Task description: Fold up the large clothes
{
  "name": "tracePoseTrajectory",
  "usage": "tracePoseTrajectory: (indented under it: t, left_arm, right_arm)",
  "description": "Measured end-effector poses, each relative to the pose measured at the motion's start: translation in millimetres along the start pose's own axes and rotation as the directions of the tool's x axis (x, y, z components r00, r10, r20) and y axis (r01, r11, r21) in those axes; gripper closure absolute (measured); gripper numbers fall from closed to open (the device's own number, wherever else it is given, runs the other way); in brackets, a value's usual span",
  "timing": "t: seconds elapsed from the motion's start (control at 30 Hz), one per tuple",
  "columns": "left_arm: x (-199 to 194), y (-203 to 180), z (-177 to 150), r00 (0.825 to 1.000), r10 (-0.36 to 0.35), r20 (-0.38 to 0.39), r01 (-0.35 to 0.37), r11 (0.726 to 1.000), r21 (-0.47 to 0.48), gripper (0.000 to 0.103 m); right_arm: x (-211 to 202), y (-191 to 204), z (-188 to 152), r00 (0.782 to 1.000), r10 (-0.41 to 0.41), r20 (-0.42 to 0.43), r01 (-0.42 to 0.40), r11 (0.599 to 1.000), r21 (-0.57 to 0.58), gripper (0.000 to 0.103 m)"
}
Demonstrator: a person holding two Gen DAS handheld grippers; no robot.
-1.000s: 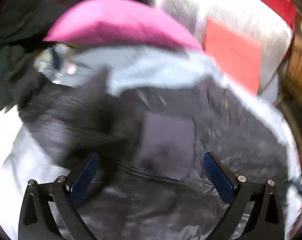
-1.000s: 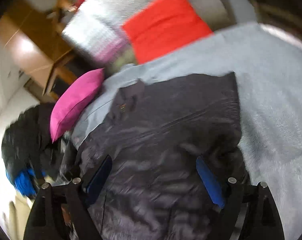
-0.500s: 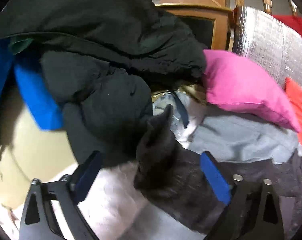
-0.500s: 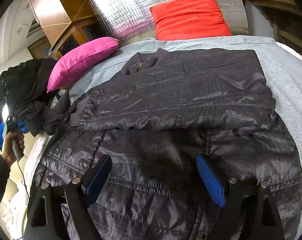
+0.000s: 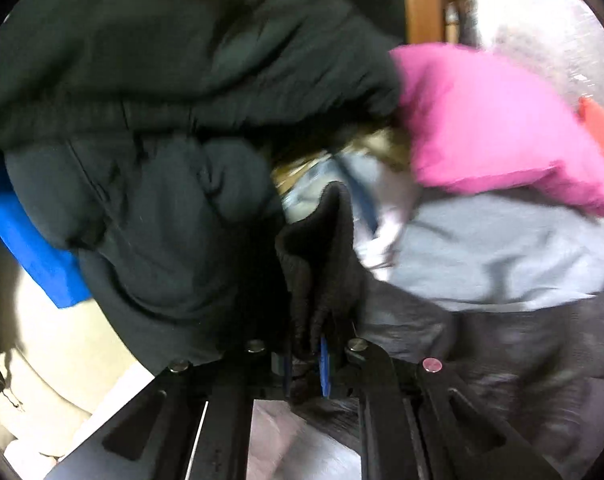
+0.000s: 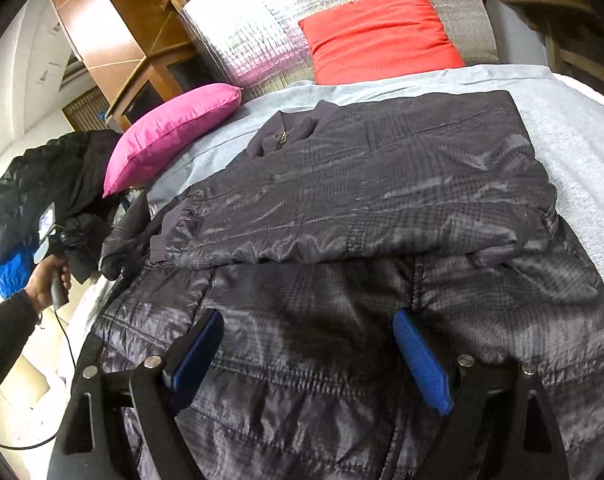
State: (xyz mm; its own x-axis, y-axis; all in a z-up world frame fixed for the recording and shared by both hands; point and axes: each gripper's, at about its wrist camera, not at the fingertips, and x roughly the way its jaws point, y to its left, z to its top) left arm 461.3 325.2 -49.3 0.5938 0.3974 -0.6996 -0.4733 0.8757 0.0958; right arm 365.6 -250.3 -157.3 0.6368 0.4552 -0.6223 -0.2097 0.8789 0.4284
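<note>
A dark quilted jacket (image 6: pixel 362 184) lies spread on the grey bed cover (image 6: pixel 574 132), one sleeve folded across its chest. Its other sleeve trails off the bed's left side and ends in a dark knit cuff (image 5: pixel 322 256). My left gripper (image 5: pixel 308 364) is closing, and its blue pads press on that cuff. In the right wrist view a person's hand (image 6: pixel 45 284) holds that gripper beside the sleeve end. My right gripper (image 6: pixel 308 320) hovers open over the jacket's lower body, with nothing between its fingers.
A pink pillow (image 6: pixel 173 132) and a red pillow (image 6: pixel 382 32) lie at the head of the bed, against a silver foil mat (image 6: pixel 253 24). A heap of dark clothes (image 5: pixel 161 120) with something blue (image 5: pixel 29 248) sits left of the bed. Wooden furniture (image 6: pixel 113 20) stands behind.
My left gripper swung left from the jacket's body to the sleeve end and closed on the cuff. My right gripper settled a little lower over the jacket and stayed open.
</note>
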Motion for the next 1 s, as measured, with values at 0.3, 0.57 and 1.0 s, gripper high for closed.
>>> tracePoseTrajectory:
  t: [0.3, 0.57, 1.0]
  left_arm:
    - [-203, -90, 32, 0.923, -0.329, 0.2, 0.303, 0.941, 0.151, 0.093]
    - [-299, -241, 5, 0.798, -0.589, 0.129, 0.55, 0.799, 0.243, 0.093]
    - [-253, -366, -109, 0.746, -0.647, -0.156, 0.664, 0.707, 0.243, 0.035]
  right_arm:
    - [-1, -7, 0, 0.999, 0.046, 0.016, -0.047, 0.998, 0.037, 0.014]
    - [-7, -15, 0, 0.994, 0.099, 0.036, -0.102, 0.992, 0.08, 0.014]
    - [-27, -40, 11, 0.975, 0.209, 0.073, -0.22, 0.943, 0.251, 0.014]
